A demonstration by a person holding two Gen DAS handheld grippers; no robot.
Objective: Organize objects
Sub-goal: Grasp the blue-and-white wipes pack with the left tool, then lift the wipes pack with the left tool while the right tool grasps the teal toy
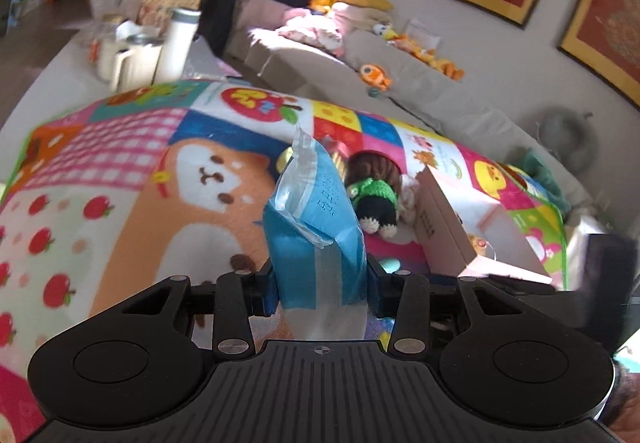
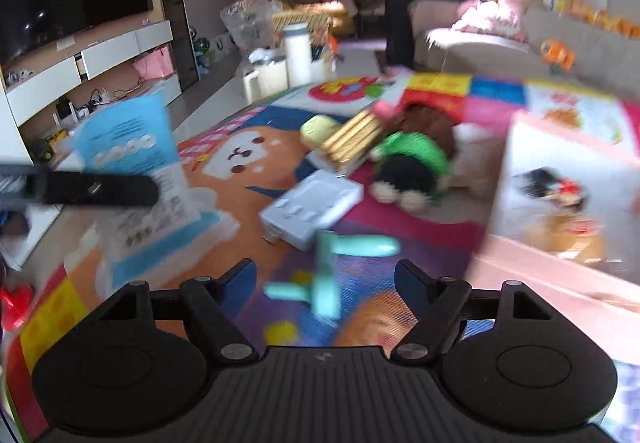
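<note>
Left hand-held gripper [image 1: 320, 283] clamped on lower end of soft blue-and-clear plastic wipes-type pack [image 1: 316, 227], held upright above the colourful cartoon play mat [image 1: 120, 171]; pack judged light, squashy, slippery film, best gripped across its bulk; right hand-held gripper [image 2: 325, 279] wide open, empty.

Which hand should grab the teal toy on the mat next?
Right. The right tool is open with the teal toy lying just ahead between its fingers, while the left tool is already shut on the blue packet, so it has no free grip.
</note>
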